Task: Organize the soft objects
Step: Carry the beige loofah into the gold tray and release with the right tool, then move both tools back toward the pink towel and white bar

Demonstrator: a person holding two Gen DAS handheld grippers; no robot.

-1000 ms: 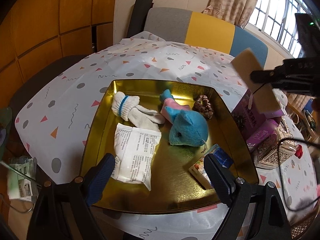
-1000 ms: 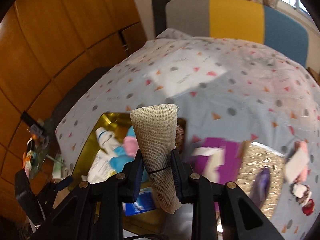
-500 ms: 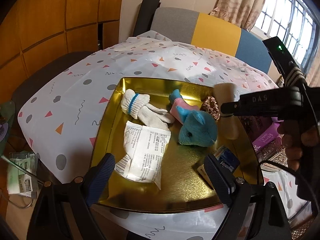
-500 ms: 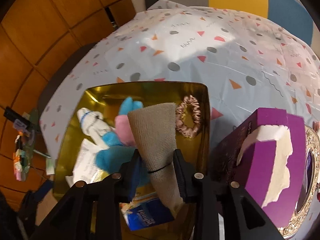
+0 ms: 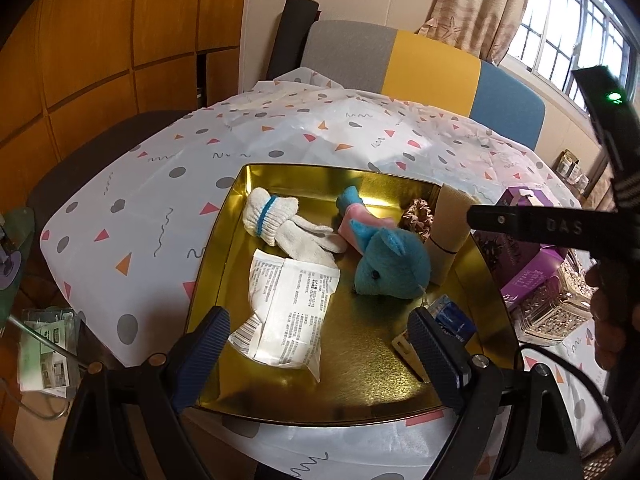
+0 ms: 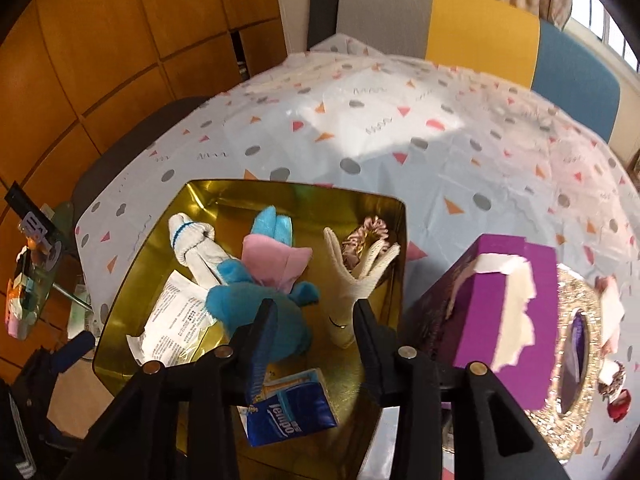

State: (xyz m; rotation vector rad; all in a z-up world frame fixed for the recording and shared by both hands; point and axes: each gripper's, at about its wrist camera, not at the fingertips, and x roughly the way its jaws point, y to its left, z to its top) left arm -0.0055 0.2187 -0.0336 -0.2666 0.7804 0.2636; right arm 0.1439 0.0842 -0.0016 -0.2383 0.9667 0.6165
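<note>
A gold tray [image 5: 360,384] [image 6: 136,264] holds a white glove [image 5: 280,224] [image 6: 192,248], a blue and pink plush toy [image 5: 384,256] [image 6: 264,280], a pink scrunchie [image 5: 418,218] [image 6: 368,232], a white packet [image 5: 288,308] [image 6: 176,320] and a blue tissue pack [image 5: 452,316] [image 6: 288,412]. A beige bandage roll [image 5: 446,236] [image 6: 352,280] stands in the tray at its right side. My right gripper [image 6: 314,320] is open around the roll's lower end, jaws apart from it. My left gripper [image 5: 316,344] is open and empty above the tray's near edge.
A purple tissue box [image 5: 532,248] [image 6: 496,312] stands just right of the tray, with a glittery dish [image 6: 576,360] beyond it. The patterned tablecloth [image 5: 280,136] covers the table. A chair [image 5: 420,60] stands behind. A small side table [image 6: 32,280] with clutter stands at the left.
My right gripper carried the bandage roll down into the tray's right side, then opened and let it go. My left gripper stayed open over the near edge.
</note>
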